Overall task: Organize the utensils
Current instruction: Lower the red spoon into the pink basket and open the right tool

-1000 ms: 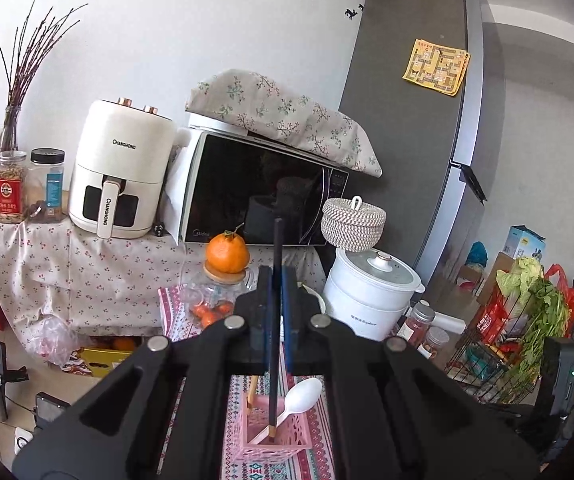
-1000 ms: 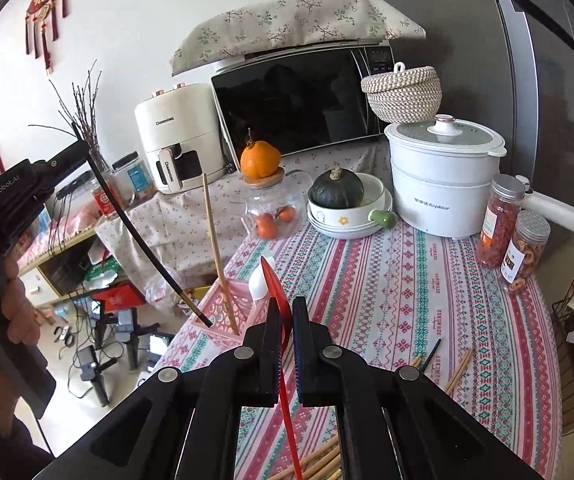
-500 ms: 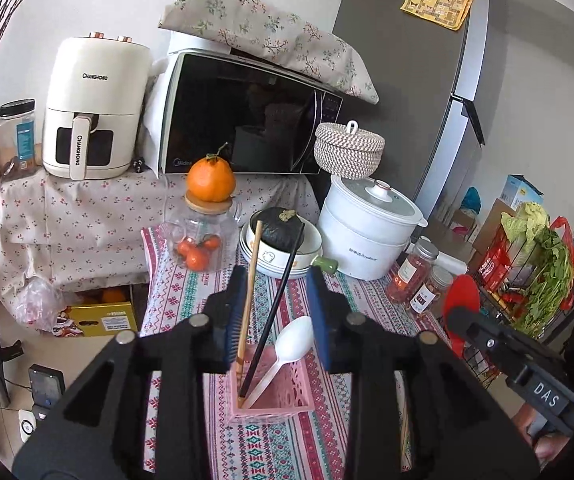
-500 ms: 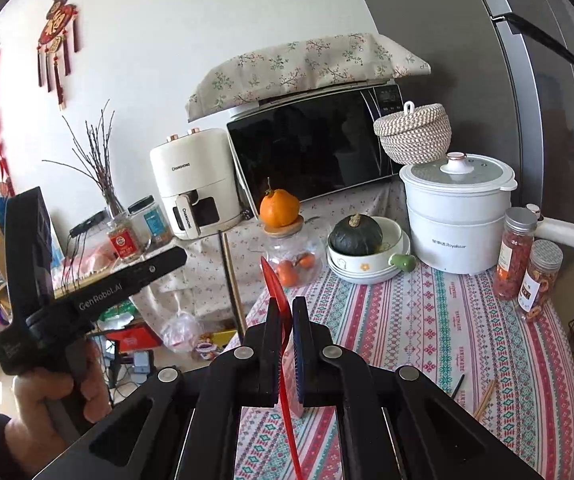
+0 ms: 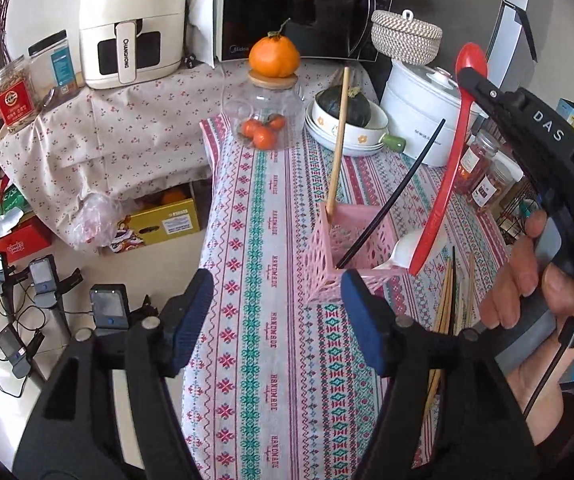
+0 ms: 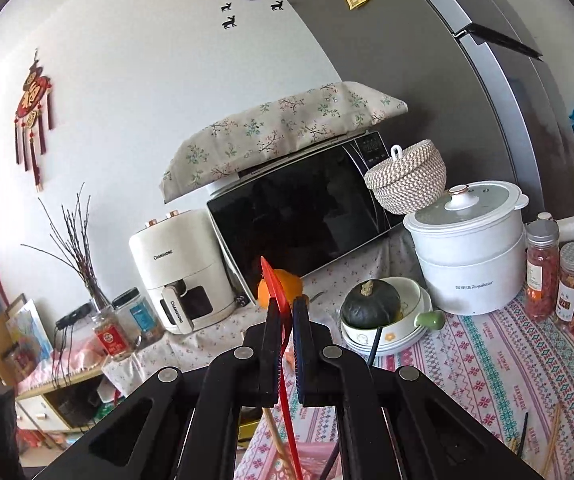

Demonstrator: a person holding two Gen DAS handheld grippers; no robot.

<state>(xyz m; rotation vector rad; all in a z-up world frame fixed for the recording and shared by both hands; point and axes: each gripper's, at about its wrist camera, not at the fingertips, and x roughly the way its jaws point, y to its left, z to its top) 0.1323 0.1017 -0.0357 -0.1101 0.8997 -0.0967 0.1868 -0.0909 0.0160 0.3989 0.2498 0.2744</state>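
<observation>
In the left wrist view a pink basket (image 5: 357, 236) stands on the patterned tablecloth (image 5: 263, 208). It holds a wooden chopstick (image 5: 337, 148), a black chopstick (image 5: 391, 196) and a white spoon (image 5: 405, 250). My left gripper (image 5: 277, 320) hovers just in front of the basket, its jaws opening with nothing between them. My right gripper (image 6: 285, 312) is shut on a red spoon (image 6: 276, 282). That red spoon (image 5: 449, 160) hangs handle-down at the basket's right rim. Loose chopsticks (image 5: 447, 304) lie right of the basket.
Behind the basket stand a glass jar (image 5: 267, 120) with an orange on top, a bowl with a squash (image 5: 347, 120), a white cooker (image 5: 427, 108) and spice jars (image 5: 483, 168). A microwave (image 6: 303, 216) and air fryer (image 5: 127, 28) sit further back. The floor drops off left of the table.
My left gripper has opened and let go of the black chopstick, which now leans in the basket, and has tipped downward. The right gripper brought the red spoon over beside the basket.
</observation>
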